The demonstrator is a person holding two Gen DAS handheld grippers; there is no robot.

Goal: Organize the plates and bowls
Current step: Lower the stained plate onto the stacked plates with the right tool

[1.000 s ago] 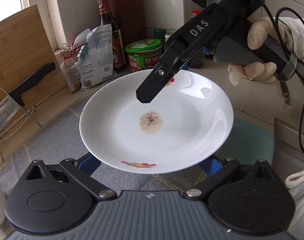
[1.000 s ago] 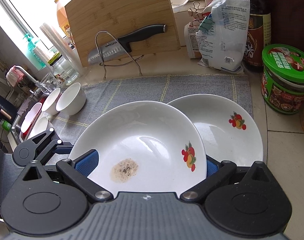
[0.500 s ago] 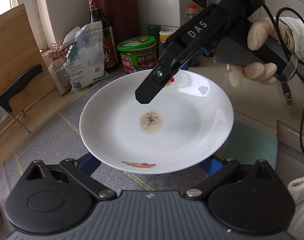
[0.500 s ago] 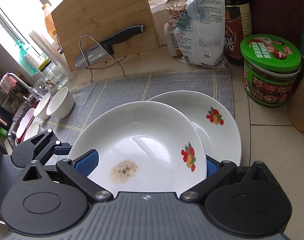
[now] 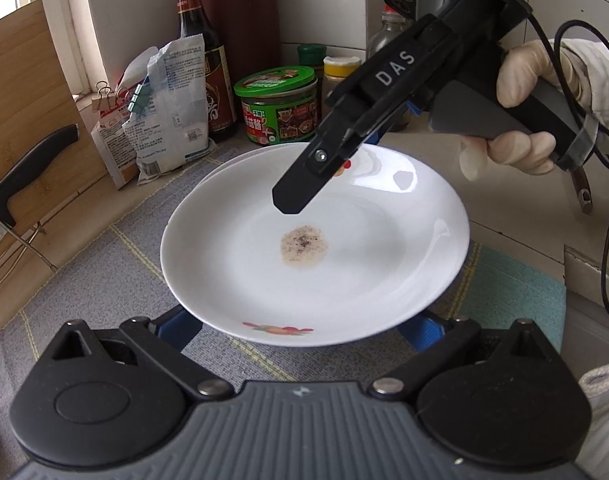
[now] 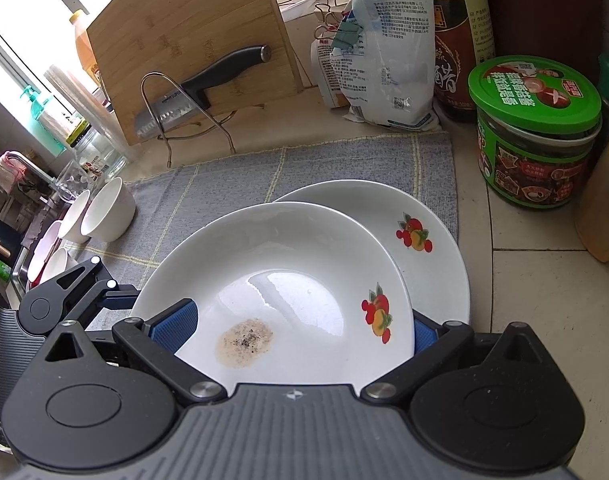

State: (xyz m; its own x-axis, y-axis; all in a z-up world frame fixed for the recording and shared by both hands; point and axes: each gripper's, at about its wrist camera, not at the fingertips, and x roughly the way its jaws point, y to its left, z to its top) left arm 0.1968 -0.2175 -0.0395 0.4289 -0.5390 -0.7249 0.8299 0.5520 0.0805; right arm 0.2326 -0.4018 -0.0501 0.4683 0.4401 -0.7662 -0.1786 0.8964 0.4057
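A white plate with a fruit print and a brown speckled stain is held in the air between both grippers. My left gripper is open, and both blue pads sit under the plate's near rim. My right gripper straddles the opposite rim: its left pad lies over the plate, its right pad behind the rim. From the left wrist, its upper finger reaches over the plate. A second fruit-print plate lies on the grey mat, partly under the held plate.
Several white bowls sit at the mat's left end by the sink. Behind stand a bamboo board with a knife on a wire rack, clipped bags, a dark bottle and a green-lidded jar. A gloved hand holds the right gripper.
Both grippers and the plate have moved together to the right, toward the jar and the lower plate. The plate keeps its place in both wrist views, and it now covers more of the lower plate.
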